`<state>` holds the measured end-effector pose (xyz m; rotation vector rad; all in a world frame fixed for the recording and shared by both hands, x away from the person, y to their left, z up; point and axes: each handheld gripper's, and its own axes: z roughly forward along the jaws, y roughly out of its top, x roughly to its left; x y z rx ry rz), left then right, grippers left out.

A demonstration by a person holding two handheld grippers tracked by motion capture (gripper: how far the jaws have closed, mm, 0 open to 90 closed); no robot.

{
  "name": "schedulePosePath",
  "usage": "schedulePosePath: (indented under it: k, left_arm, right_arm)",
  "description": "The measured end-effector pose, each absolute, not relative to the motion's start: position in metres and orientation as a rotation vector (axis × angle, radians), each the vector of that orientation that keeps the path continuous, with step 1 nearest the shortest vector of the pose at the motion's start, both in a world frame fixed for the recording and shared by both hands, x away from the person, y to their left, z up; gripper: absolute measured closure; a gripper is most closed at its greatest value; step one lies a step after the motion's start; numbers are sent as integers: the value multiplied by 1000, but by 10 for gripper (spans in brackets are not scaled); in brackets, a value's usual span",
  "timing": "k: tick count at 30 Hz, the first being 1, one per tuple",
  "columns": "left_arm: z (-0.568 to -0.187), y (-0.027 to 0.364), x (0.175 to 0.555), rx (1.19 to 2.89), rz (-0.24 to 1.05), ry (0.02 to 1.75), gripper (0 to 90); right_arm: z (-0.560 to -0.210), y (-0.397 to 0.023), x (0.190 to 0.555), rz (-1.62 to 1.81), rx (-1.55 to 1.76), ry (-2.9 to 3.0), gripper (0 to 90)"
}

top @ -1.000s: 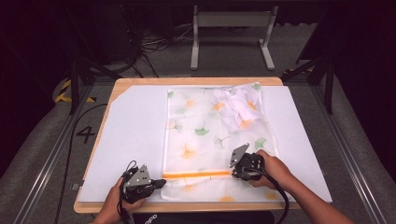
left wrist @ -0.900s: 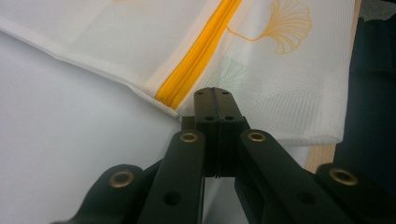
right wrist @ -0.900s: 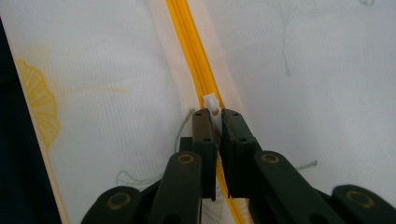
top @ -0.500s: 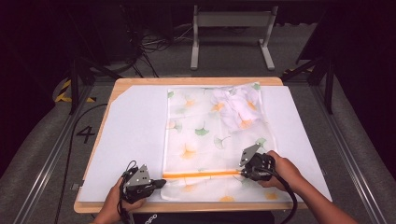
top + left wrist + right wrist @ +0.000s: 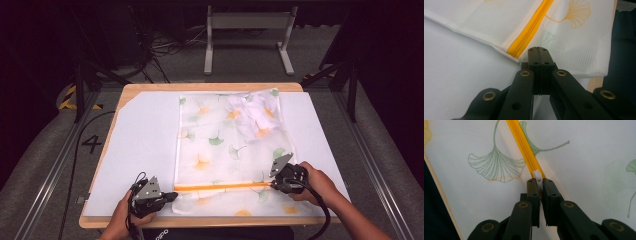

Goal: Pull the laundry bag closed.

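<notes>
A pale wooden worktop [image 5: 125, 97] is covered by a large white sheet [image 5: 142, 150]. On the grey floor just left of it a black numeral "4" [image 5: 92, 143] can be read, with yellow-and-black hazard tape [image 5: 67, 97] farther back. Beyond the far edge stand a grey metal frame [image 5: 247, 30] and loose black cables [image 5: 165, 47].

On the sheet lies a white mesh laundry bag printed with green and orange ginkgo leaves [image 5: 220, 145], long side running away from the person; something pale is bunched inside its far end. An orange zipper [image 5: 220, 186] crosses the bag near its near end.

The left hand-held gripper [image 5: 172, 196] sits at the bag's near left corner; in the left gripper view its jaws are clenched together at the bag's edge [image 5: 499, 43] beside the zipper end [image 5: 515, 51], and whether fabric is caught between them I cannot tell. The right hand-held gripper [image 5: 272, 186] is at the zipper's right end, its jaws pinched on the small white zipper pull [image 5: 537, 175].
</notes>
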<state>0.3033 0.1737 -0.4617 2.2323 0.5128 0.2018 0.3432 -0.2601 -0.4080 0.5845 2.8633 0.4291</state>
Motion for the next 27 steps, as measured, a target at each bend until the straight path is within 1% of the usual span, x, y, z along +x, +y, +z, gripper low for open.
schedulePosePath:
  k: [27]
  left_arm:
    - [-462, 174, 304, 2231, 195, 514, 900]
  right_arm:
    - [-405, -300, 342, 392, 681, 2840, 846]
